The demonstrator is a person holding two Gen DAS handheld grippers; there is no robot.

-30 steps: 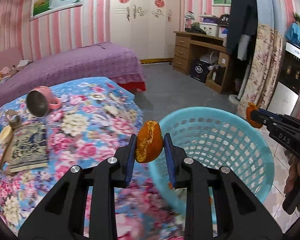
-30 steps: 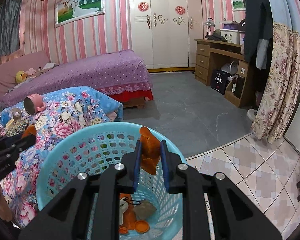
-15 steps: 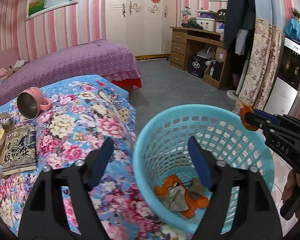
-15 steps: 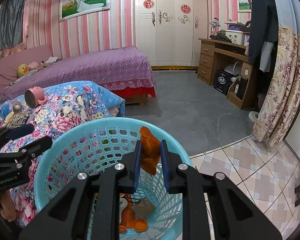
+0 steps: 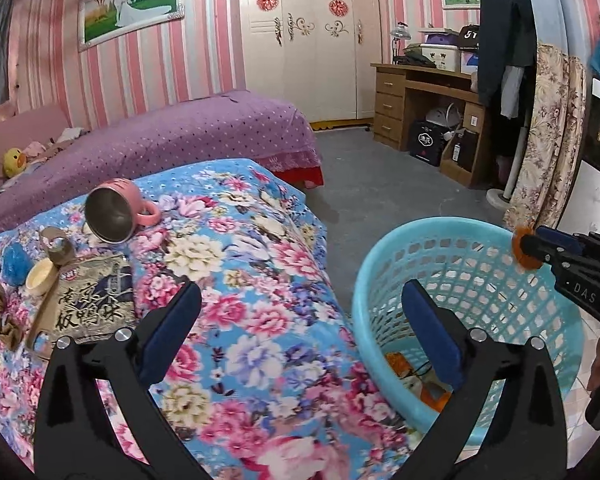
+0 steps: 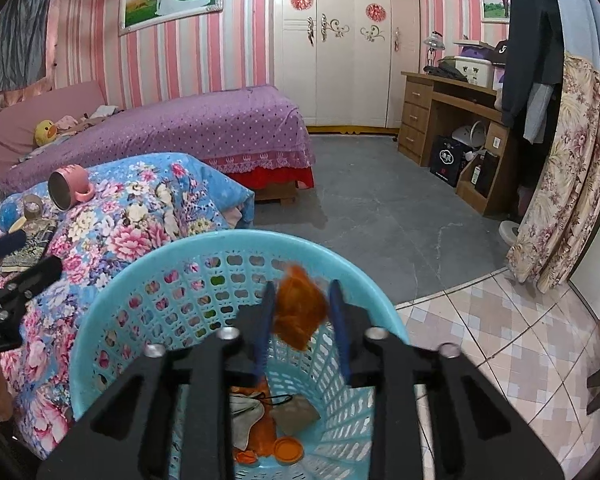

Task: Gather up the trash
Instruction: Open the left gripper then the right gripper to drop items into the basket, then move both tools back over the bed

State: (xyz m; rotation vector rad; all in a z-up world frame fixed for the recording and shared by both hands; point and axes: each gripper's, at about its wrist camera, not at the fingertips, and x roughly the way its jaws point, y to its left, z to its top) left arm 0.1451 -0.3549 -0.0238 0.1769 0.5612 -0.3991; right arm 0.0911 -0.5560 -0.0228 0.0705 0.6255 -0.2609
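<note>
**Q:** Left gripper (image 5: 300, 332) first: what has changed with it?

**A:** A second ago its jaws were clamped on an orange peel at the centre of the left wrist view. They have just been opening and now stand wide apart with nothing between them. That peel is gone from the jaws, and orange scraps (image 5: 420, 376) lie at the bottom of the blue basket (image 5: 480, 228), lower right of the frame, so I judge it has dropped in there.

**Q:** And the right gripper (image 6: 300, 312)?

**A:** Its jaws have just been opening too. A second ago they were pinched on the orange peel piece (image 6: 300, 308); now there is a visible gap on the right side of that piece, while its left side looks to be against the left pad or close to it. The piece sits between the jaws in the lower middle of the right wrist view, above the basket's opening, and it looks blurred. I read that as a release under way, though I cannot say it has fully let go.

**Q:** What does this mean for collecting the trash?

**A:** One piece is binned and a second is about to follow. More clutter remains on the floral cloth (image 5: 240, 280) at the left of the left wrist view: a snack packet (image 5: 92, 304), a tape roll (image 5: 56, 244) and a brown wrapper (image 5: 4, 316). With its jaws free, the left gripper seems best placed to fetch the next item.
</note>
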